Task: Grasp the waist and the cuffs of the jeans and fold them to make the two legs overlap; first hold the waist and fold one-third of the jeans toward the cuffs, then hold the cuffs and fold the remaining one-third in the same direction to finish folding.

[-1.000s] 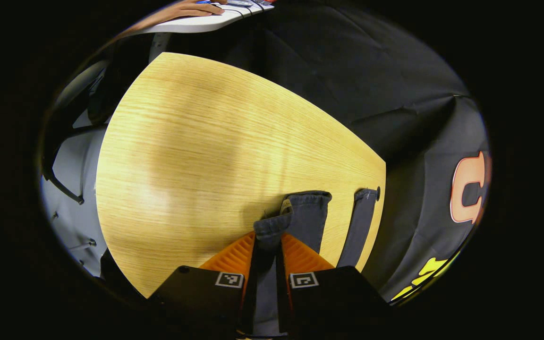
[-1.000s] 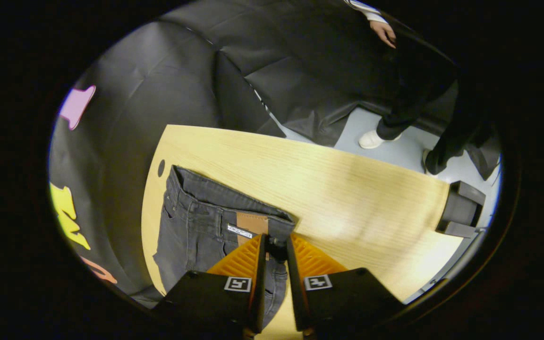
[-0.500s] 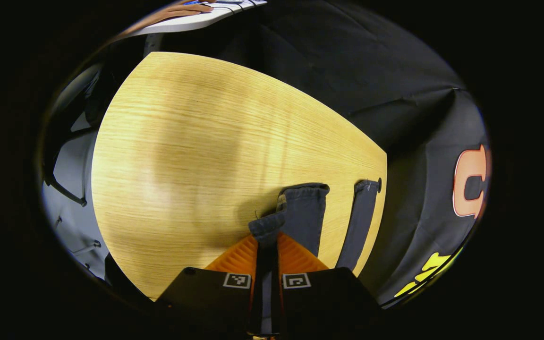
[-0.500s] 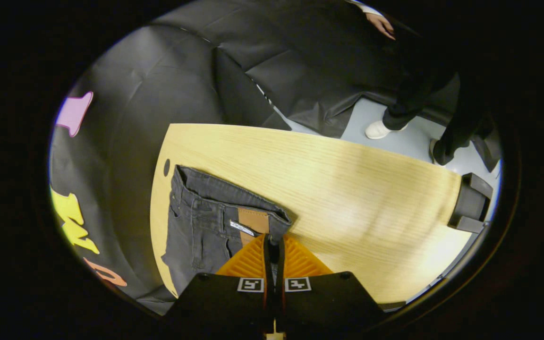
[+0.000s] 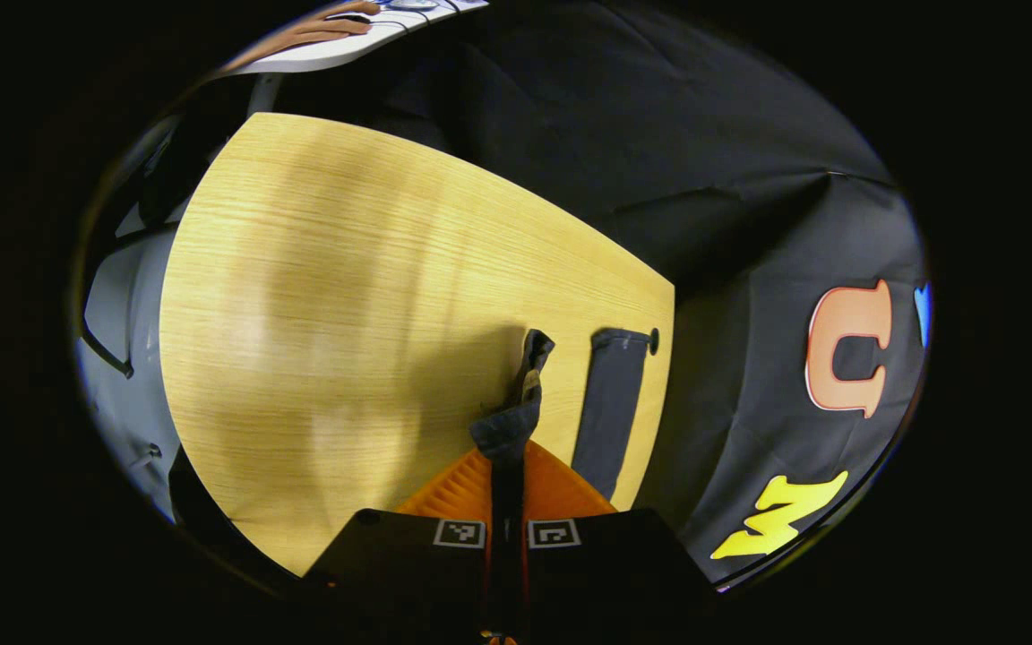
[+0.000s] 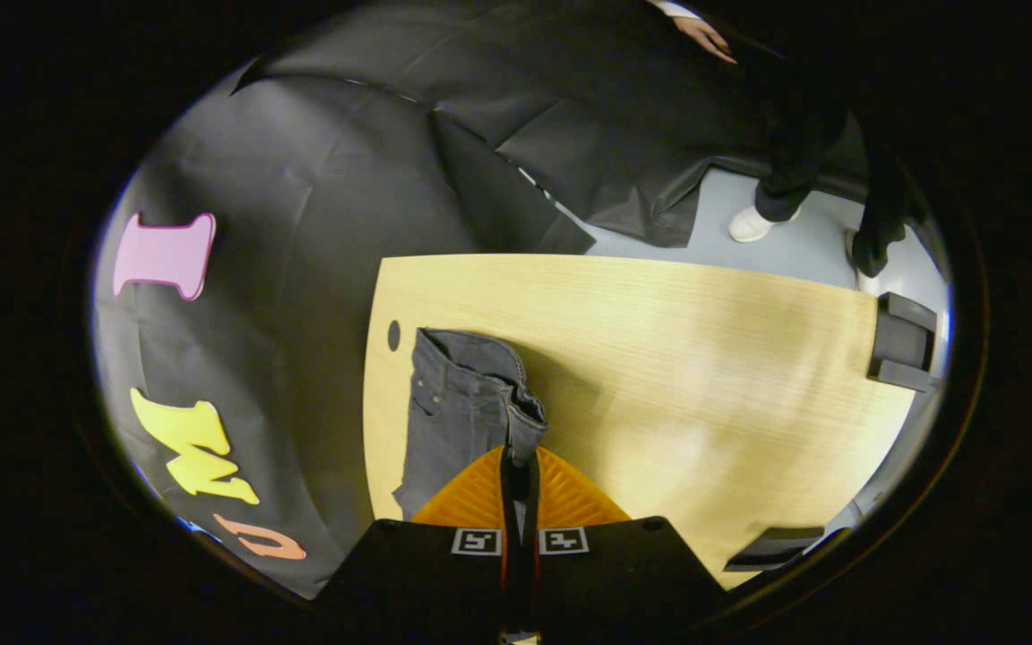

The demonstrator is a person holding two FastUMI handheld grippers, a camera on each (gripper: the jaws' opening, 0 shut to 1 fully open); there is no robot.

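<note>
Dark grey jeans lie on a light wooden table (image 5: 328,296). In the left gripper view, my left gripper (image 5: 506,452) is shut on the cuff (image 5: 516,408) of the near leg, which is lifted off the table and bunched. The other leg's cuff (image 5: 616,376) lies flat beside a small hole near the table's edge. In the right gripper view, my right gripper (image 6: 520,457) is shut on the near corner of the waist (image 6: 520,421), raised so the waistband folds over. The rest of the jeans (image 6: 449,408) rests on the table (image 6: 704,358).
Black cloth wall (image 6: 301,224) runs along the table's far edge by the jeans. A person's legs and white shoe (image 6: 753,224) stand on the grey floor beyond. A dark block (image 6: 901,340) sits at the table's right end. A hand (image 5: 328,22) rests on a white desk.
Both grippers closed fully on the fabric and lifted. The near cuff and near waist corner rose off the table and swung toward the far leg.
</note>
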